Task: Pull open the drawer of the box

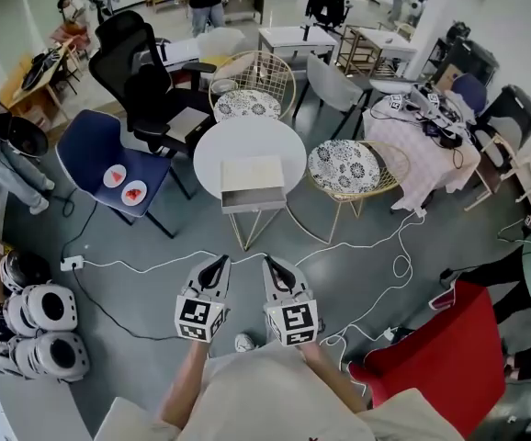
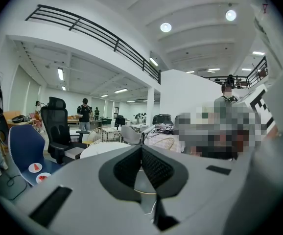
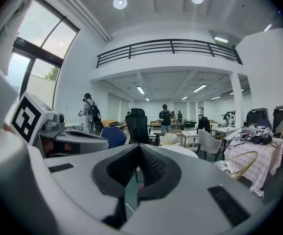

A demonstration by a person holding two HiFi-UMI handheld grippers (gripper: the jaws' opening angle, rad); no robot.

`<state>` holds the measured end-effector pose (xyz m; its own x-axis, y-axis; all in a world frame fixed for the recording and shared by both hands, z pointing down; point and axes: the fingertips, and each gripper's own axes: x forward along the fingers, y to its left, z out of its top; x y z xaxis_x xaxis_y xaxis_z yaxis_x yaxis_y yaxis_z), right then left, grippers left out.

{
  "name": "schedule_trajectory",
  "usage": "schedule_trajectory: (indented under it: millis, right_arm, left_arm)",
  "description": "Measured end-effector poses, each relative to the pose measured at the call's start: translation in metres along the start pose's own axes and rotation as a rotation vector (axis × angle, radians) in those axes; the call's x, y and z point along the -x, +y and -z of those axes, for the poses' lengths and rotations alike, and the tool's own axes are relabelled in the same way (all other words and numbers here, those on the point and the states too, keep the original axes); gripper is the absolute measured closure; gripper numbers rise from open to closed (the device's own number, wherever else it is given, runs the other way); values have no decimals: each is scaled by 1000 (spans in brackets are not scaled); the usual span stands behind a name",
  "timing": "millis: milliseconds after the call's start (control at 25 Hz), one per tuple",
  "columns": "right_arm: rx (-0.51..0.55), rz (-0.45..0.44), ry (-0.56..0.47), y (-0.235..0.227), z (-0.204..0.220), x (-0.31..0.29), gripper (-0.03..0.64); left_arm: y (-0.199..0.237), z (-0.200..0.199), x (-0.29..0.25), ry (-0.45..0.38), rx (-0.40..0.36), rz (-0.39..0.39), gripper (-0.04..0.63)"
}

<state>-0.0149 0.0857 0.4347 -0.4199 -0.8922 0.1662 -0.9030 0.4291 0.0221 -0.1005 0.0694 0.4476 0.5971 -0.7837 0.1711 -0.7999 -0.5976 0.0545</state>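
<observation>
The box (image 1: 253, 184) is flat, cream on top with a grey front, and lies at the near edge of a round white table (image 1: 247, 141). I cannot tell how far its drawer stands out. My left gripper (image 1: 220, 262) and right gripper (image 1: 269, 264) hang side by side over the floor, well short of the table, both pointing toward it. Each is shut with nothing between its fingers. In the left gripper view the shut left gripper (image 2: 141, 149) has the table (image 2: 100, 149) beyond it. The right gripper view shows the shut right gripper (image 3: 138, 149) and the table (image 3: 183, 151).
Two wicker chairs with patterned cushions (image 1: 247, 104) (image 1: 344, 165) flank the table. A blue chair (image 1: 109, 145) holding two small plates and a black office chair (image 1: 141, 72) stand at the left. A white cable (image 1: 155, 265) runs across the floor. A red seat (image 1: 440, 347) is near right.
</observation>
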Motion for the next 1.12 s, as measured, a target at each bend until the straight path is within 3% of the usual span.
schedule_trajectory:
  millis: [360,1120]
  right_arm:
    - [10,24,1,18,1,35,601]
    - [9,40,-8,17,5,48,603]
  left_arm:
    - [-23,3,30,-14,0,14,584]
    - [-34,5,34,-15,-10,27,584]
